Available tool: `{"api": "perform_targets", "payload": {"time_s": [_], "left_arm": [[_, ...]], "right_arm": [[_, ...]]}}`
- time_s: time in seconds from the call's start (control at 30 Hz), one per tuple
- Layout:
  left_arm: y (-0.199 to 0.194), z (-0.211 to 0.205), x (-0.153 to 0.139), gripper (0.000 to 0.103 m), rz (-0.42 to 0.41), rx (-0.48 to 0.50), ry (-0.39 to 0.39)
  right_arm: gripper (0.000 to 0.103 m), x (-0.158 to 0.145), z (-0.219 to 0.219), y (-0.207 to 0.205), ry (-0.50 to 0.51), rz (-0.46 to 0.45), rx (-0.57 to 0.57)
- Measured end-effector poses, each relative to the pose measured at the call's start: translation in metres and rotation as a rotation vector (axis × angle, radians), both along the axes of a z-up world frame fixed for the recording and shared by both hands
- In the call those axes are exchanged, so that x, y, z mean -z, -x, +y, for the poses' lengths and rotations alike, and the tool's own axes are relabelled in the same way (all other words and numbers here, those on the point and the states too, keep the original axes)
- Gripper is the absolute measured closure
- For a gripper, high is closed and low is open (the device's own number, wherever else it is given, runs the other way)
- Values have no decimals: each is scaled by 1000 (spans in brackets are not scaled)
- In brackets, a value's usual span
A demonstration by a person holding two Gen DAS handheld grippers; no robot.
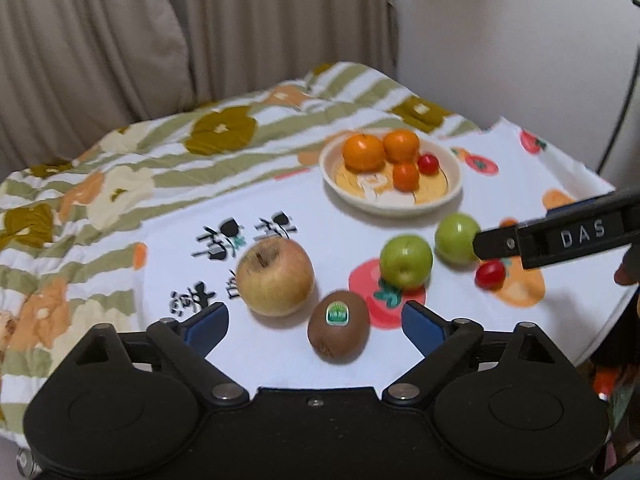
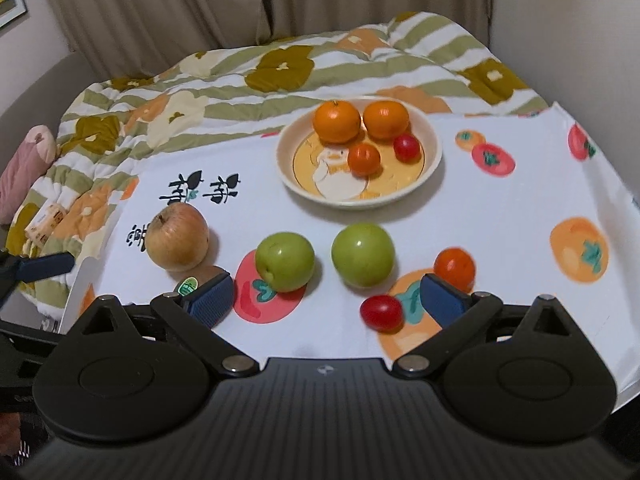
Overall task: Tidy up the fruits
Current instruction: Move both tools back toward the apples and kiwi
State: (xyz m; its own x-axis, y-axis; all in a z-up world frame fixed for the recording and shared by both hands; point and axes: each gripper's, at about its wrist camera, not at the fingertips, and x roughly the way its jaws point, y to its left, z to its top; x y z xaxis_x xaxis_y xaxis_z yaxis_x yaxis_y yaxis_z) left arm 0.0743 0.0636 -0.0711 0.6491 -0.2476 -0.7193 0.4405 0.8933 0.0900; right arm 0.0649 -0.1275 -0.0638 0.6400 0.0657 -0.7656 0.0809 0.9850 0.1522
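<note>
fruits lie scattered on the white printed cloth (image 2: 500, 216) over the worktop, and some already sit in the bowl (image 2: 434, 148). in the bowl i see two oranges (image 2: 336, 122) at the back, a smaller orange fruit (image 2: 363, 159) in front of them, and a red cherry tomato (image 2: 407, 147) to its right.

outside the bowl, nearer to me, the apple (image 1: 275, 282) stands at the left, stem dimple turned toward me. just beside it, to the right and closer, lies the kiwi (image 1: 338, 326) with its green sticker facing up. two green fruits (image 2: 285, 261) stand side by side in the middle, a little apart from each other. right of them sit a small orange tomato (image 2: 455, 267) and, closer to me, another red cherry tomato (image 2: 381, 312).

my left hand-held gripper (image 1: 316, 322) hangs over the near edge of the cloth with its fingers wide apart; the kiwi lies between the blue pads, touching neither. my right hand-held gripper (image 2: 326, 300) is spread wide too, holding nothing; the red cherry tomato lies just inside its right pad, and the kiwi's sticker peeks out behind its left pad.

behind the worktop a flowered quilt (image 2: 248, 92) covers the bed, with curtains (image 2: 160, 4) beyond.
</note>
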Motion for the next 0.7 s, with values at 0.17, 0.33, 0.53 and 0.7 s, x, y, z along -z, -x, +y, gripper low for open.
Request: {"api": "perform_targets", "payload": {"time_s": [0.17,0.33,0.53,0.7], "left_arm": [[-14,3,30,16,54,86,-11],[-30,4,48,23,100,119,3],[-44,-4,61,27,144,160,20],[-52,-9,70,31,170,173,27]], "right_arm": [[0,20,13,-6,-4,3,24],[0,37,26,-17,-5,7,30],[0,49,32,-30,-24,9,59],[0,58,34,-37,-26,20,68]]}}
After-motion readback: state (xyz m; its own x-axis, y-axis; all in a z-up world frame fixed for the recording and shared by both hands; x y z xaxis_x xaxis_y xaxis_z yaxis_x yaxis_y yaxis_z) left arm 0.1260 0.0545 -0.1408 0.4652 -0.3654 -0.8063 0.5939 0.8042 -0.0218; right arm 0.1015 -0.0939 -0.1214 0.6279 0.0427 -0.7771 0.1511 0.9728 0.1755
